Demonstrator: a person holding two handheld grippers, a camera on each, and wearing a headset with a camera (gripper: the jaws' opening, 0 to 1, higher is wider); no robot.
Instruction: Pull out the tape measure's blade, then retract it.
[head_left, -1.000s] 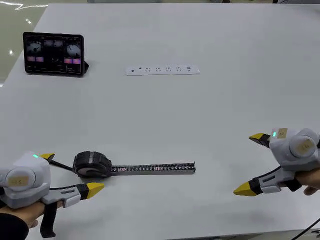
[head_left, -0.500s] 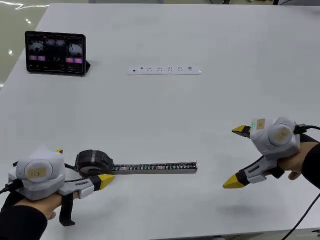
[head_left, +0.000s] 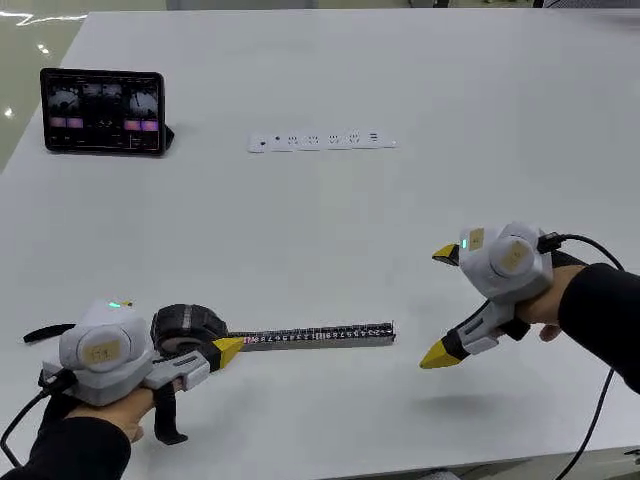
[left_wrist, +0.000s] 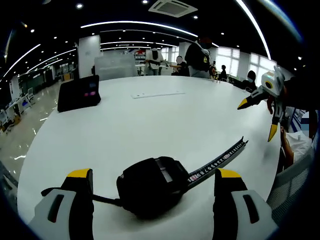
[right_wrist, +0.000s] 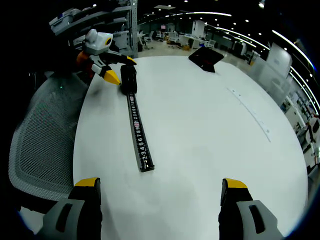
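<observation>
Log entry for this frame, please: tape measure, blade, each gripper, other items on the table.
tape measure: black case lying on the white table
blade: pulled out, flat on the table
left gripper: open, jaws either side of the case
right gripper: open, empty, short of the blade's tip
other: tablet, power strip

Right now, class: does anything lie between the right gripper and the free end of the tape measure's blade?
Nothing visible does. Only bare table lies between the open right gripper and the tip of the blade.
</observation>
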